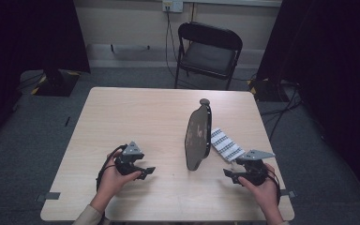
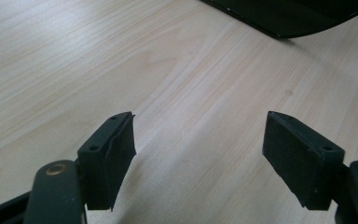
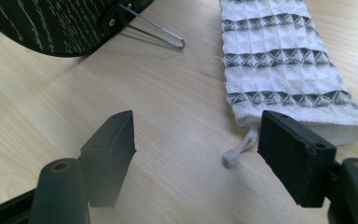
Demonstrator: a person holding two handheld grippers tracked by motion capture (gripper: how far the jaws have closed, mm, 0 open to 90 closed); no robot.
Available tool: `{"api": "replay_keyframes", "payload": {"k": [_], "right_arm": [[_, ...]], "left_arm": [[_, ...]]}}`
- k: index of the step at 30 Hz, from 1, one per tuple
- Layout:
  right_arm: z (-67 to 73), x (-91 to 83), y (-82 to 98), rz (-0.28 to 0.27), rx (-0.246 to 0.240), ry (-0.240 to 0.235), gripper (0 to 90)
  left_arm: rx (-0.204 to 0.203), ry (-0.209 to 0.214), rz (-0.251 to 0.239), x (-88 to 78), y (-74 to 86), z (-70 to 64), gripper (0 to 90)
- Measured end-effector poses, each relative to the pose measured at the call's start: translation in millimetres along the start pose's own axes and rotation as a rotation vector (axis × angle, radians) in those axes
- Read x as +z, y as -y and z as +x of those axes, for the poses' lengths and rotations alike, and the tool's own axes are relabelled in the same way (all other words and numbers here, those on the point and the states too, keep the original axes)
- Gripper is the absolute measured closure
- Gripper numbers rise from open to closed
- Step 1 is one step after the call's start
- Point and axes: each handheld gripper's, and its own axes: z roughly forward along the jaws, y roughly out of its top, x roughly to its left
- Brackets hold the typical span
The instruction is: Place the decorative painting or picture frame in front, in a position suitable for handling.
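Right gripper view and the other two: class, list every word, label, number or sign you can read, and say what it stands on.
None can be read.
Mirror: rows of fine white marks on its dark back, too small to read.
Cloth: dark woven bands, no lettering.
Wall socket: too small to tell any marking.

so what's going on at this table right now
A person sits at a wooden table with a gripper in each hand. The left gripper and right gripper both rest low near the table, jaws open and holding nothing. Between them a dark oval mirror stands on its wire stand, and a folded white cloth with dark stripes lies just ahead of the right gripper. Nothing is being handled yet.
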Motion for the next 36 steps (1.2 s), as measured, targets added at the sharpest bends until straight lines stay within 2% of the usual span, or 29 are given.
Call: {"api": "replay_keyframes", "payload": {"k": [9, 14, 18, 21, 25, 26, 27, 36], "right_arm": [[3.3, 0.7, -3.0, -0.007, 0.001, -0.005, 27.1], [9.1, 1.5, -7.9, -0.004, -0.007, -0.009, 26.9], [12.4, 4.4, -11.5, 0.001, -0.017, -0.006, 26.9], [17.6, 9.3, -18.5, 0.024, -0.048, -0.012, 27.0], [20.5, 6.8, -27.9, 0.010, -0.053, -0.018, 27.0], [21.0, 6.0, -30.0, 0.007, -0.054, -0.020, 27.0], [21.5, 5.6, -31.7, 0.004, -0.055, -0.020, 27.0], [28.8, 1.6, -39.0, 0.016, -0.064, -0.013, 27.0]], "left_arm": [[-0.010, -0.004, -0.021, -3.5, 0.2, -0.6, 25.1], [-0.009, -0.007, -0.016, -4.6, 0.3, 0.8, 25.1], [-0.001, -0.008, -0.015, -5.0, -0.5, 0.8, 25.1], [-0.006, -0.009, -0.028, -6.6, -2.2, 1.2, 25.1], [-0.005, -0.004, -0.027, -5.4, -3.0, 0.9, 25.1], [0.006, -0.006, -0.027, -4.9, -3.3, 1.5, 25.1], [-0.006, -0.002, -0.029, -3.9, -3.2, 0.6, 25.1], [0.002, 0.000, -0.038, -5.9, -7.0, -2.3, 25.2]]}}
